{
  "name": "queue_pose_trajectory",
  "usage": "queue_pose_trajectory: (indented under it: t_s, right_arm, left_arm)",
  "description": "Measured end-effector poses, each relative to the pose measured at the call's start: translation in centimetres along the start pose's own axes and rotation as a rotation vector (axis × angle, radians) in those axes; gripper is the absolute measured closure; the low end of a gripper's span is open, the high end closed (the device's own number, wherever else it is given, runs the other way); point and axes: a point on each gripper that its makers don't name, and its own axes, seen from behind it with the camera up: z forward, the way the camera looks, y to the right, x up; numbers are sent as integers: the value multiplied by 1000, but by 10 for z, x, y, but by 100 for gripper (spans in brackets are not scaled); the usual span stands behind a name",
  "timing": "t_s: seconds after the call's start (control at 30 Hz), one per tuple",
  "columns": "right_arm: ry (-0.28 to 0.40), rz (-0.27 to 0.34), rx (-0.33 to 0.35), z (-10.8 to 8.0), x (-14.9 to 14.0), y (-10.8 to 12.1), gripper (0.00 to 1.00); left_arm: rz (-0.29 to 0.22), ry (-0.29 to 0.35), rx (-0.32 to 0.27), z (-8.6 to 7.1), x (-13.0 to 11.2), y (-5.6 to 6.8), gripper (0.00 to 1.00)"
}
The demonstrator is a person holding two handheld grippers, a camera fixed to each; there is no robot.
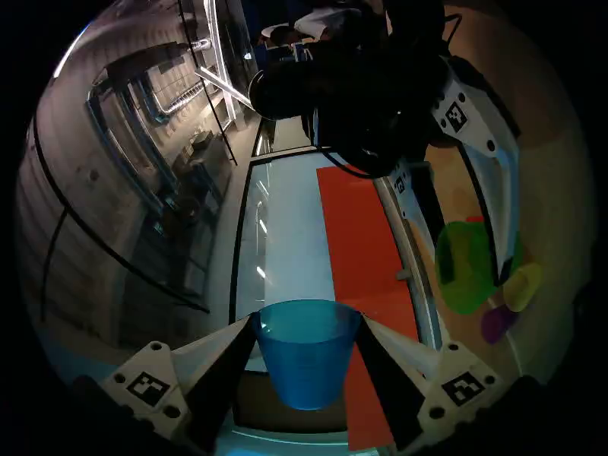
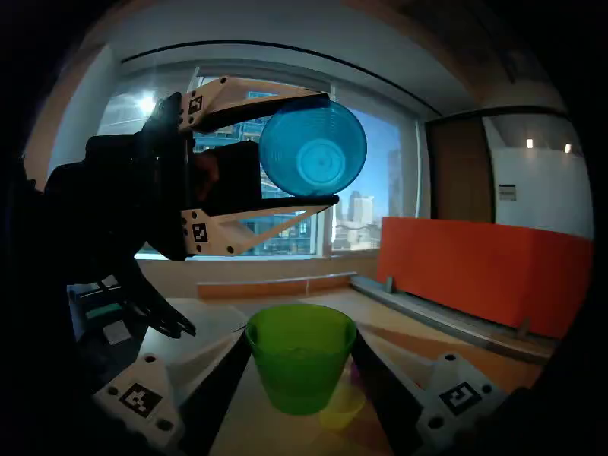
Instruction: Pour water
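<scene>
Two plastic cups, each gripped by its own tongs. Closest in the right gripper view, the right gripper has its fingers drawn in against both sides of an upright green cup. It is held low over the pale table, probably so it can receive. A yellow cup shows just behind it, partly hidden. Higher and farther off, the left gripper is turned sideways, its fingers pressed above and below a blue cup lying on its side, which looks like a pouring tilt. Beyond are a bright window and an orange panel. No stream of water is visible, and whether either cup holds any cannot be told. The person holding the left gripper is a dark silhouette.
</scene>
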Motion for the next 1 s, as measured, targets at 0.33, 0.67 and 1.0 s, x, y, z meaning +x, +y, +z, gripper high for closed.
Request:
queue_pose_trajectory:
  t_s: [0.33, 0.67, 1.0]
  right_arm:
    - [2, 0, -1, -1, 0, 0, 9]
    - [5, 1, -7, -2, 0, 2, 9]
    - [15, 4, -16, -4, 2, 5, 9]
  left_arm:
    - [-49, -3, 1, 1, -4, -2, 11]
    - [-270, -23, -8, 3, -16, 2, 11]
    - [-573, -41, -35, 8, -28, 13, 11]
